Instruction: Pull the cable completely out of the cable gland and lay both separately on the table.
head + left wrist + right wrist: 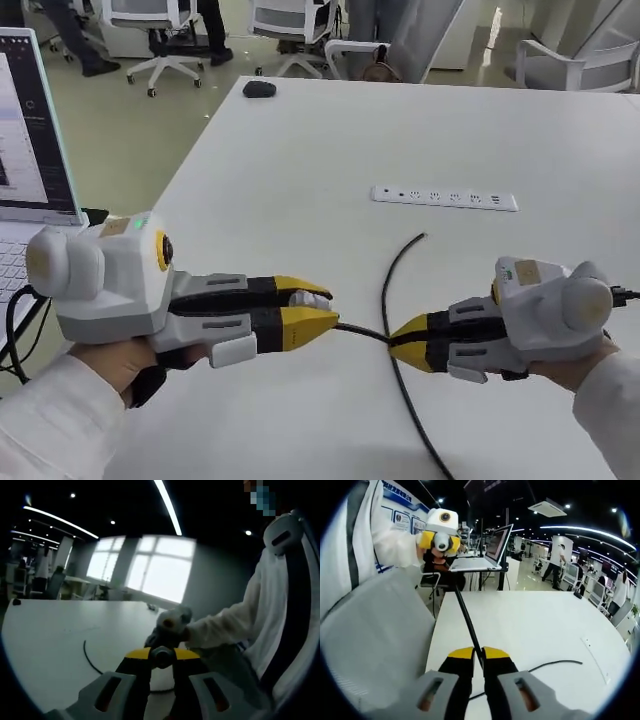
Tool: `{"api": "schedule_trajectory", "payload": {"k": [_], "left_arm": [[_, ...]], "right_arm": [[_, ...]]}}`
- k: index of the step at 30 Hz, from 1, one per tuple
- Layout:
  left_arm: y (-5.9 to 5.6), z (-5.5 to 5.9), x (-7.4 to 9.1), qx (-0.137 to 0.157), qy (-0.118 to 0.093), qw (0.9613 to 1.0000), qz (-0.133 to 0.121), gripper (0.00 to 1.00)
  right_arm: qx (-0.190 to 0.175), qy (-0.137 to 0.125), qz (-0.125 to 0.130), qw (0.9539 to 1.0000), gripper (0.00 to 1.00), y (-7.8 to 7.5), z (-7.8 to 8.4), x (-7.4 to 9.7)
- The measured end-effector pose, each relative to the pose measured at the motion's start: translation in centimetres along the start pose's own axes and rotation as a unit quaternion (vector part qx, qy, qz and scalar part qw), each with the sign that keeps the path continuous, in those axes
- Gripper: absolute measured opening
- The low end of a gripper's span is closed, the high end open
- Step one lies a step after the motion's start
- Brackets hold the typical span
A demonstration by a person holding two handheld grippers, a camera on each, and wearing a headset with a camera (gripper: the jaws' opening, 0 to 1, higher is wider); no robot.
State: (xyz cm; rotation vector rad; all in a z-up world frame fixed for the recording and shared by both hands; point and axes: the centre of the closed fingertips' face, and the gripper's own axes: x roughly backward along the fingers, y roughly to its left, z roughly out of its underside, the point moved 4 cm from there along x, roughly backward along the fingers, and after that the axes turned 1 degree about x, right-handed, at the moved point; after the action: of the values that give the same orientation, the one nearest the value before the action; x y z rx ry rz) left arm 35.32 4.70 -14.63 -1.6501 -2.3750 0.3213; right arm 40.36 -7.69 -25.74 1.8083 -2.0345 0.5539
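Because the cable (362,331) is stretched short and straight between my two grippers, the pull should follow that line. I judge it best to brace the left gripper (325,310) and draw the right gripper (398,338) straight away without twisting, so the cable slides through rather than kinking at the mouth of the cable gland (162,656). My left jaws are closed on the gland, a grey round piece pinched between the yellow tips at lower centre of the left gripper view. My right jaws are closed on the cable itself, which runs from between them toward the upper left of the right gripper view. In the head view the slack cable curves over the white table (300,150) from mid-frame to the bottom edge, passing just beside my right jaws.
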Motion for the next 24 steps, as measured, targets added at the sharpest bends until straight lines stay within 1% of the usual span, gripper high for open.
{"api": "schedule_trajectory", "payload": {"k": [3,6,8,11,15,19,24], "left_arm": [[0.1,0.2,0.2,0.003,0.000,1.0000,-0.004,0.17],[0.3,0.7,0.5,0.009,0.000,0.9999,-0.009,0.17],[0.4,0.9,0.6,0.012,0.000,0.9999,-0.012,0.17],[0.5,1.1,0.8,0.019,-0.004,0.9997,-0.017,0.17],[0.6,1.6,0.9,0.026,-0.006,0.9994,-0.022,0.17],[0.9,2.2,1.1,0.032,-0.002,0.9992,-0.025,0.17],[1.3,2.7,1.1,0.040,0.000,0.9988,-0.027,0.17]], "right_arm": [[-0.004,0.011,0.004,0.9999,0.04,-0.6,0.8,-0.7],[-0.015,0.024,0.014,0.9995,0.04,-1.3,1.7,-1.4],[-0.027,0.043,0.022,0.9985,0.04,-1.8,2.7,-2.1],[-0.031,0.061,0.022,0.9974,0.05,-2.1,3.9,-3.1],[-0.028,0.092,0.018,0.9952,0.05,-2.3,5.3,-4.2],[-0.027,0.104,0.014,0.9941,0.05,-2.1,6.0,-5.0],[-0.021,0.123,0.007,0.9922,0.05,-1.5,7.2,-6.0]]}}
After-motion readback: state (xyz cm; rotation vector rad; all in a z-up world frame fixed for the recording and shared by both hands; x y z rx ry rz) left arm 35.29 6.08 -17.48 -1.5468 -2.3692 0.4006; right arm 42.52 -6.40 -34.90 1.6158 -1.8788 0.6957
